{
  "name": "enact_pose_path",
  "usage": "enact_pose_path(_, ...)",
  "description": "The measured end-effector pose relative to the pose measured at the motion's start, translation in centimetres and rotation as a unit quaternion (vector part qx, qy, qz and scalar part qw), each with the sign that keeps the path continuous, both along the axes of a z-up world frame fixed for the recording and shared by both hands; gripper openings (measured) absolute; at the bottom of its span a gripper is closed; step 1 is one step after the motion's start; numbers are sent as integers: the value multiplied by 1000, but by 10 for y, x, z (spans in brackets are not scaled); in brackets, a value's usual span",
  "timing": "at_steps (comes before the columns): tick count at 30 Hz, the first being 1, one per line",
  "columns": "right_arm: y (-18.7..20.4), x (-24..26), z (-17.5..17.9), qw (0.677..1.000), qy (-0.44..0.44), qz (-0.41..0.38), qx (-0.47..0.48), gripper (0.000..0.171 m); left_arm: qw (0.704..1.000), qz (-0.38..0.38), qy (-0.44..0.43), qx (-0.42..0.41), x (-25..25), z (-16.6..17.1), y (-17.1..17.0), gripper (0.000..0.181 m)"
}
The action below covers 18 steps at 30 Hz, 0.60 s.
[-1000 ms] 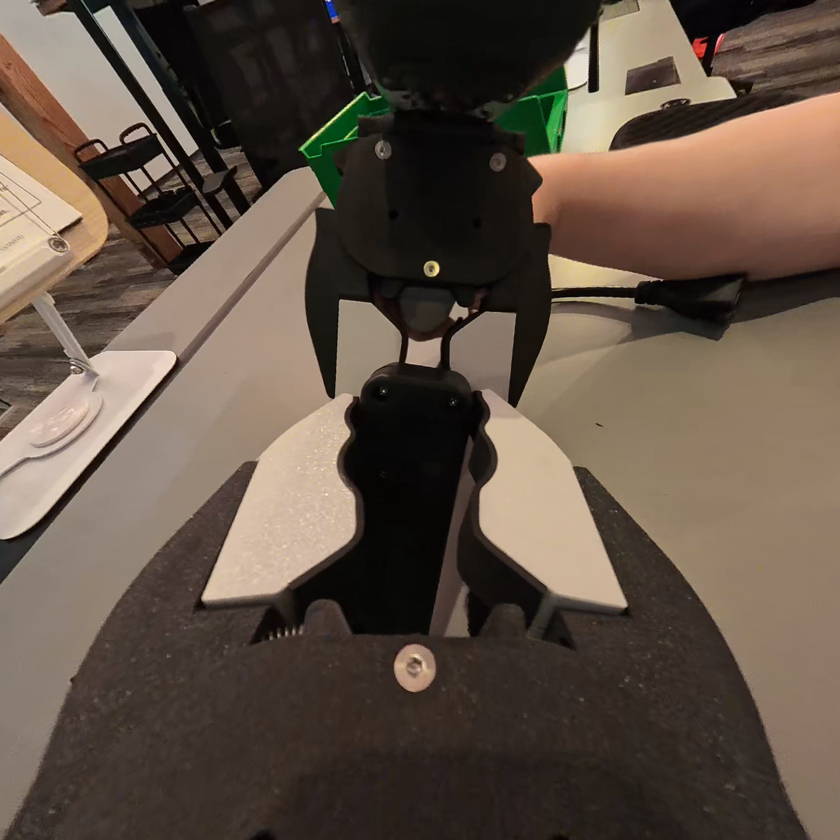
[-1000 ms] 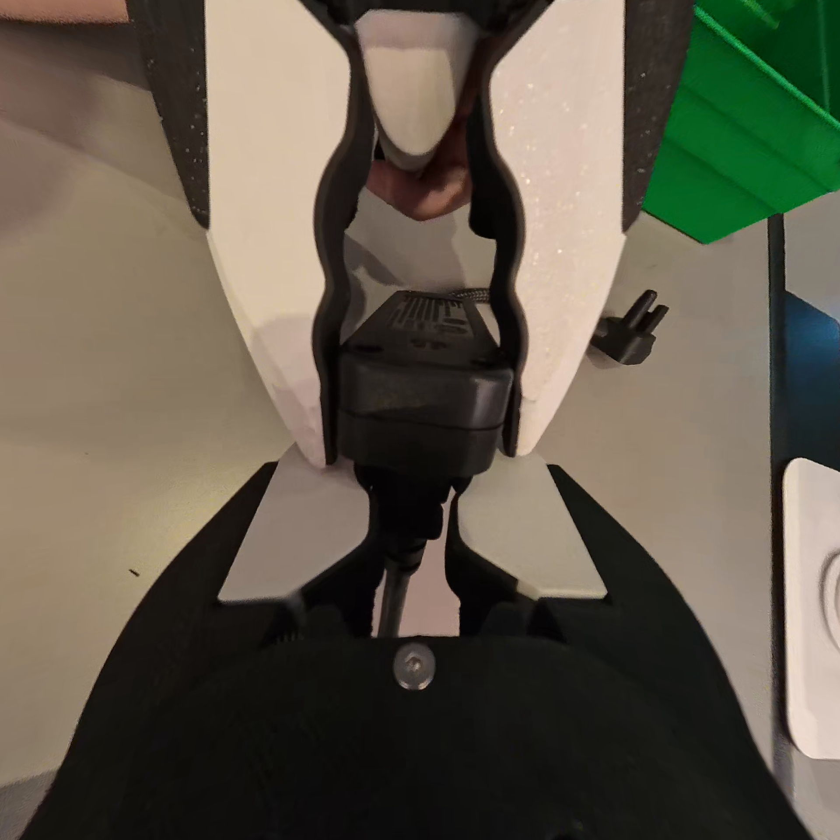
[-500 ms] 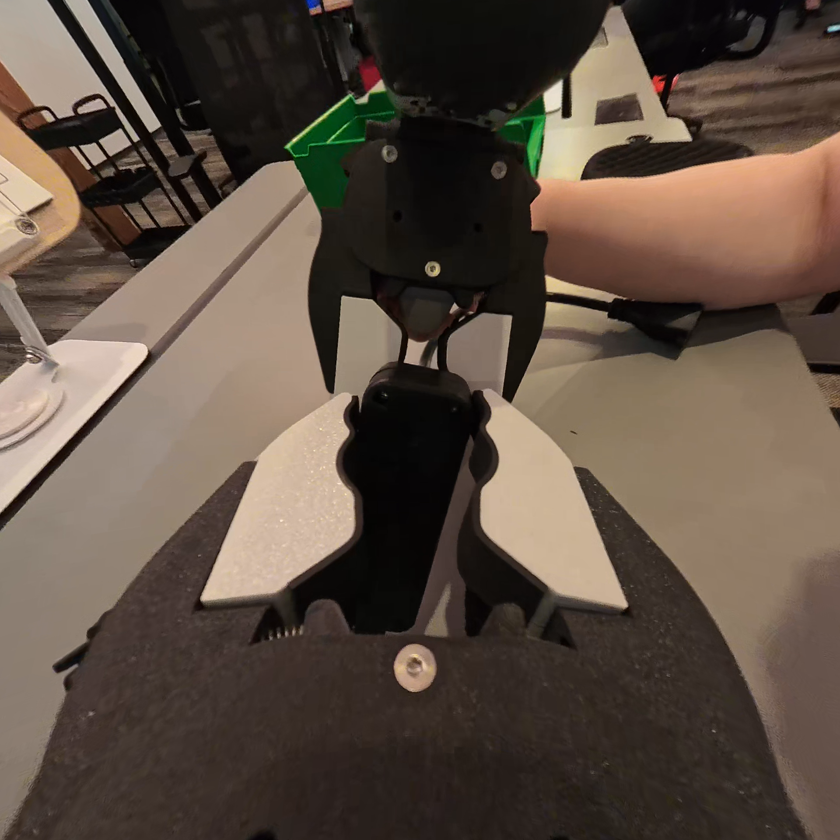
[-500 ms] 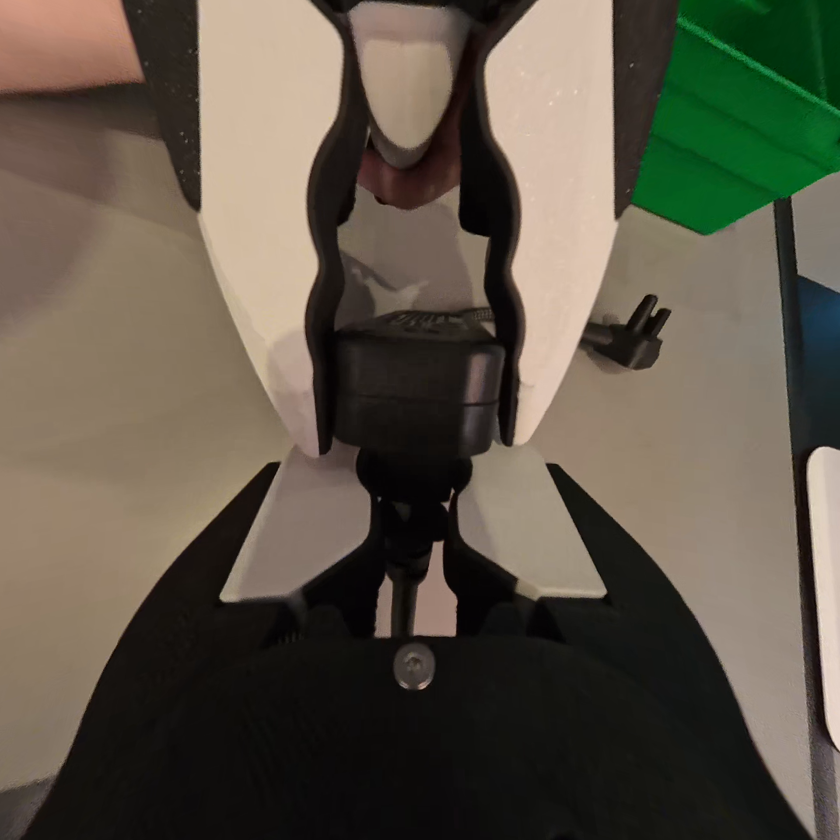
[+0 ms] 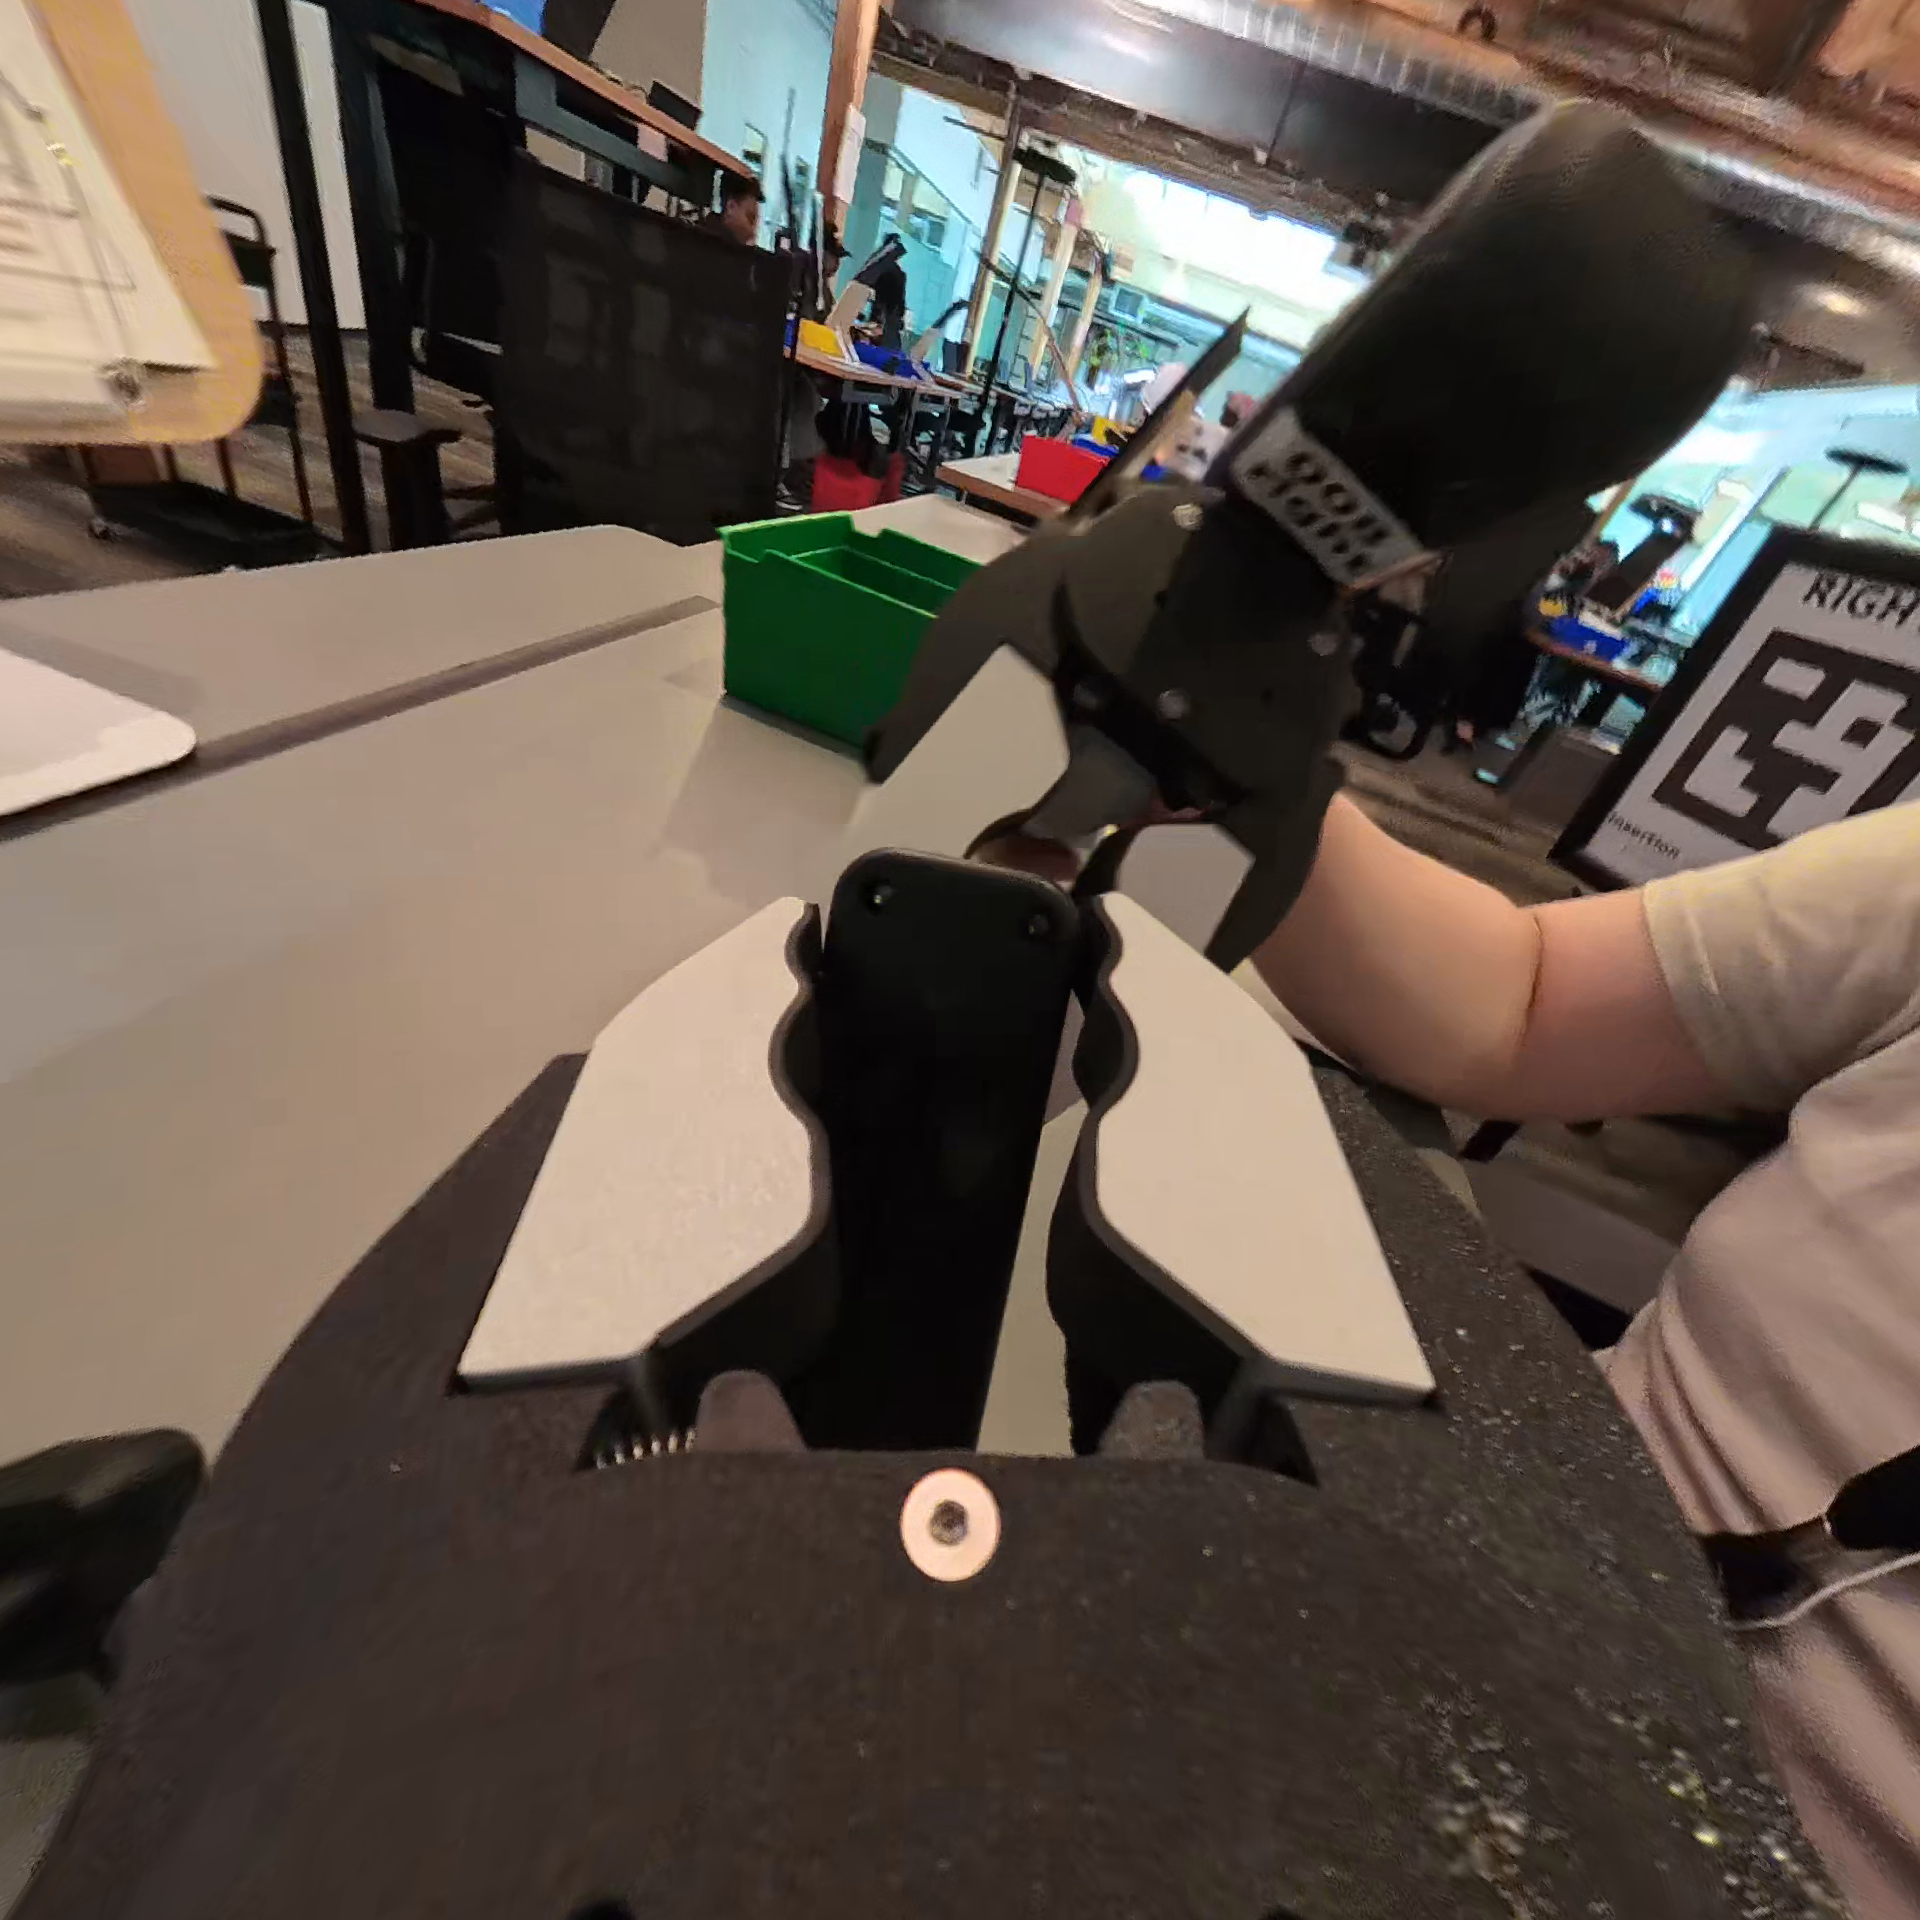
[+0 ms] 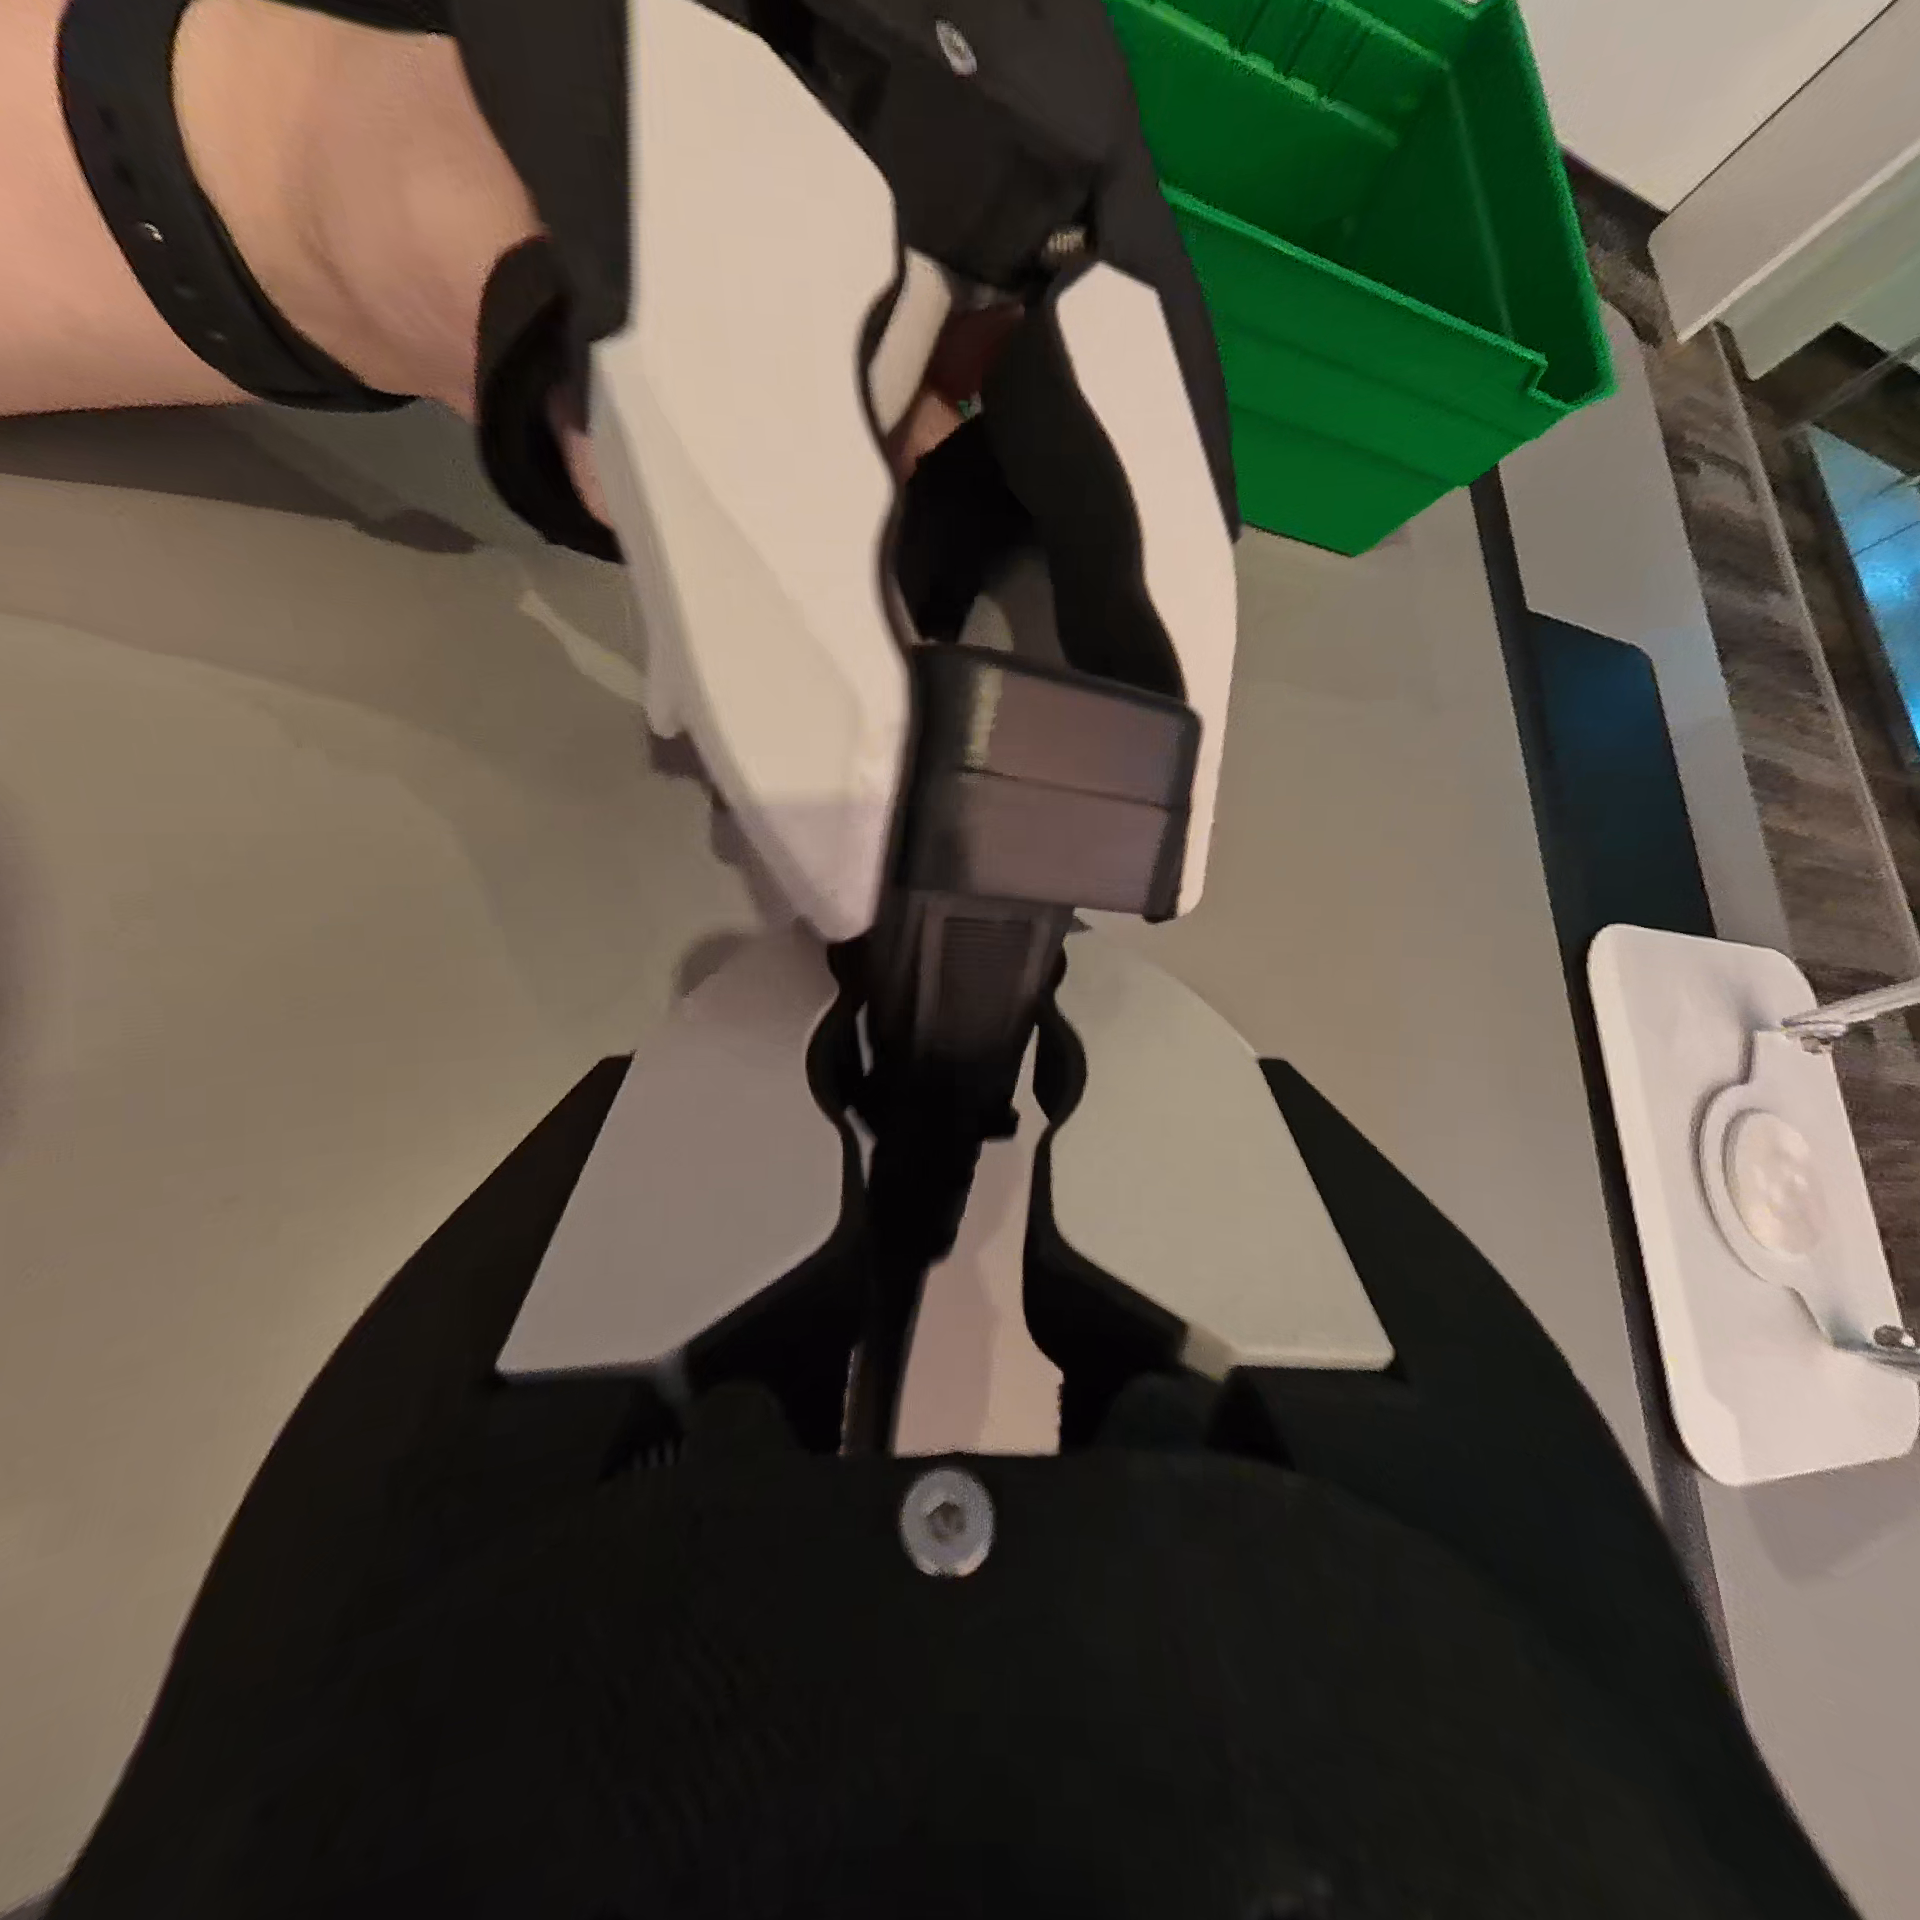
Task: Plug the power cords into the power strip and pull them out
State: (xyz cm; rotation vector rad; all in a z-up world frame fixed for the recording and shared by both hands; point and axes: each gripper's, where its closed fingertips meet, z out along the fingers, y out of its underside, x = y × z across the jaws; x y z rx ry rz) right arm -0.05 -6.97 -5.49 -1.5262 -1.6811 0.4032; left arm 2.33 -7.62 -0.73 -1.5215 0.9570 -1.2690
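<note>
My left gripper (image 5: 945,914) is shut on a black power strip (image 5: 935,1091), which shows its screwed back and stands lifted off the grey table (image 5: 416,883). In the right wrist view, my right gripper (image 6: 945,1039) is shut on a black plug (image 6: 961,966) whose cord runs back between its fingers. The plug meets the end of the power strip (image 6: 1049,769), held there by the left gripper (image 6: 1029,894). The prongs are hidden. The right gripper (image 5: 1055,862) shows tilted beyond the strip in the left wrist view.
A green bin (image 5: 821,644) stands on the table behind the grippers and also shows in the right wrist view (image 6: 1351,312). A white stand base (image 6: 1745,1195) lies near the table's edge. A person's arm (image 5: 1455,997) reaches in from the right. A black-and-white marker board (image 5: 1787,727) stands behind it.
Both grippers have tilted and swung with the strip and plug still held. The left view now looks up into the room. The loose plug on the table has left the right view.
</note>
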Motion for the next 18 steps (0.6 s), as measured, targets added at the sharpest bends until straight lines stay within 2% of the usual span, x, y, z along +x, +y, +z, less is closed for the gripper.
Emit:
enact_pose_path(3, -2, 7, 24, 999, 28, -16, -1, 36, 999, 18, -11, -25, -16, 0, 12, 46)
enact_pose_path(5, -7, 14, 51, 997, 81, -4, 3, 39, 996, 9, -61, -61, -25, 9, 14, 46)
enact_pose_path(7, -2, 31, 78, 990, 133, -7, 39, 43, 992, -13, -94, -87, -31, 16, 12, 46)
enact_pose_path(9, 9, 52, 88, 983, 165, -19, 83, 44, 990, -33, -98, -100, -31, 18, 8, 46)
enact_pose_path(13, 31, 66, 58, 976, 132, -7, 174, 52, 976, -84, -144, -139, -26, 27, -2, 45)
enact_pose_path(16, 21, 41, 39, 962, 140, 53, 226, 58, 959, -133, -179, -177, -22, 34, -9, 45)
enact_pose_path(18, 9, 21, 38, 943, 143, 83, 290, 59, 952, -153, -185, -191, -20, 34, -12, 46)
